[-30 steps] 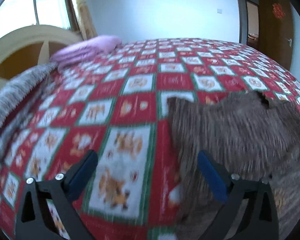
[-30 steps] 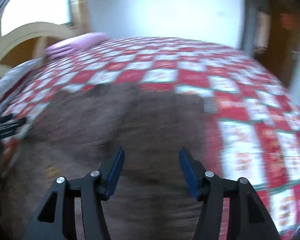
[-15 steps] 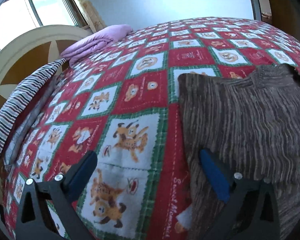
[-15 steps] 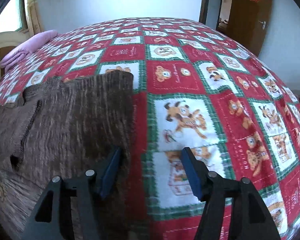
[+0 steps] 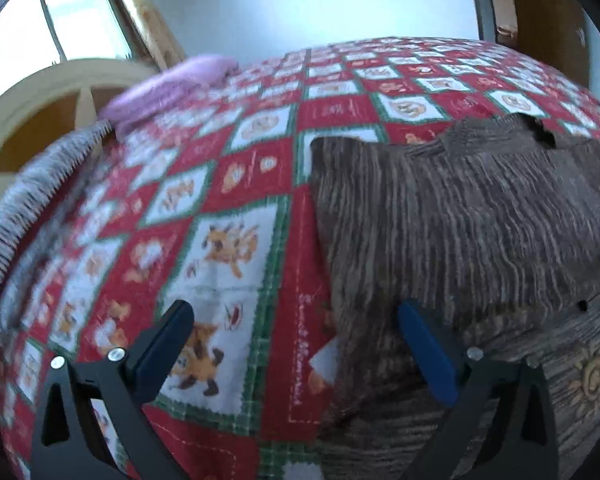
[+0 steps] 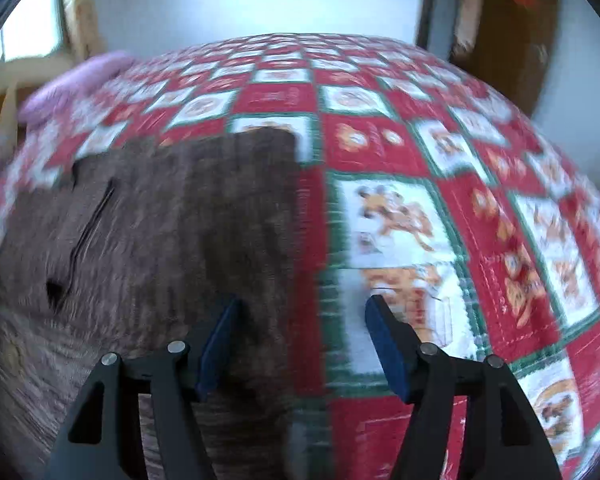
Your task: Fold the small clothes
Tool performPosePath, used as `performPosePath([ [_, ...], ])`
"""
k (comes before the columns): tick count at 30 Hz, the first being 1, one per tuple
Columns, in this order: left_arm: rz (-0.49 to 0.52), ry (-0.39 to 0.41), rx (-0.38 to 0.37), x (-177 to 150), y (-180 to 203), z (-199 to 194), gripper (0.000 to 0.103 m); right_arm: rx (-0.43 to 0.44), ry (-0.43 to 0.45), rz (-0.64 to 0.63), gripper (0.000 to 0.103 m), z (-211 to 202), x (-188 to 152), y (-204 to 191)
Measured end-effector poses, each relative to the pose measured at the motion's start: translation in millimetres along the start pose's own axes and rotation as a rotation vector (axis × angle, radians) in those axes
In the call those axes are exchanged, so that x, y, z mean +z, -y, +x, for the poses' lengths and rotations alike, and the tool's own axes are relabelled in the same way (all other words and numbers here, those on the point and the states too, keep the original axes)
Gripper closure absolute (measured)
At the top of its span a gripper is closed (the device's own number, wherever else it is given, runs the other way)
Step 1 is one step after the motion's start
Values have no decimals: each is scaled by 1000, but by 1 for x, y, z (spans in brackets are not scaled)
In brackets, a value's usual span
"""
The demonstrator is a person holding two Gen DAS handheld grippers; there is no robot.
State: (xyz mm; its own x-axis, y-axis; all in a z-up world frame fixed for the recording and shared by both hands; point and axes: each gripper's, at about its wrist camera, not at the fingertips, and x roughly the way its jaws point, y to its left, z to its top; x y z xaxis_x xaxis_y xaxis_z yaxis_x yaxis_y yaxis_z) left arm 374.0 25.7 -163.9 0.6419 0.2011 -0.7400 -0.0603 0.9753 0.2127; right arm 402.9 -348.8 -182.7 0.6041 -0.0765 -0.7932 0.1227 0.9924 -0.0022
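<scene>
While both grippers, left gripper (image 5: 296, 344) and right gripper (image 6: 302, 340), hung wide and empty, the limp, light brown ribbed knit garment (image 5: 460, 220), filling each frame's lower middle, looked easiest pinched at its side edges.

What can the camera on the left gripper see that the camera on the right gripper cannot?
Only the left view shows the grey striped cloth draped at the bed's edge, a sun emblem on the brown garment, and the left gripper, open. Only the right view shows the right gripper, open and straddling the garment's other edge, plus a long dark slit in the knit. Both share the brown garment, the red patchwork quilt, the purple pillow and the wooden door.
</scene>
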Motion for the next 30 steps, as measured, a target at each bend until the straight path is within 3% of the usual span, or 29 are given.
performPosePath([
  [3, -69, -12, -75, -4, -14, 2, 0, -50, 17, 24, 38, -2, -4, 12],
  [7, -83, 42, -73, -6, -15, -10, 0, -123, 40, -5, 38, -13, 8, -2],
  [11, -112, 74, -90, -1, -20, -17, 0, -70, 99, -32, 37, -24, 37, -21],
  [14, -104, 19, -70, 3, -17, -3, 0, -36, -3, -84, 37, 14, 53, -37],
  [15, -101, 8, -66, 1, -17, 0, 0, -58, -38, -97, 37, 28, 55, -37],
  [17, -117, -17, -82, -3, -19, 3, 0, -136, -19, -89, 37, 41, 55, -21],
  [19, -141, -35, -114, -9, -24, 2, 0, -89, -29, -7, 35, 42, 50, -2],
  [24, -186, -53, -163, -25, -32, -8, 0, -122, 1, 32, 35, 30, 37, 16],
  [30, -152, -18, -136, -42, -26, -36, 0, 43, 37, 100, 34, -4, 18, 30],
])
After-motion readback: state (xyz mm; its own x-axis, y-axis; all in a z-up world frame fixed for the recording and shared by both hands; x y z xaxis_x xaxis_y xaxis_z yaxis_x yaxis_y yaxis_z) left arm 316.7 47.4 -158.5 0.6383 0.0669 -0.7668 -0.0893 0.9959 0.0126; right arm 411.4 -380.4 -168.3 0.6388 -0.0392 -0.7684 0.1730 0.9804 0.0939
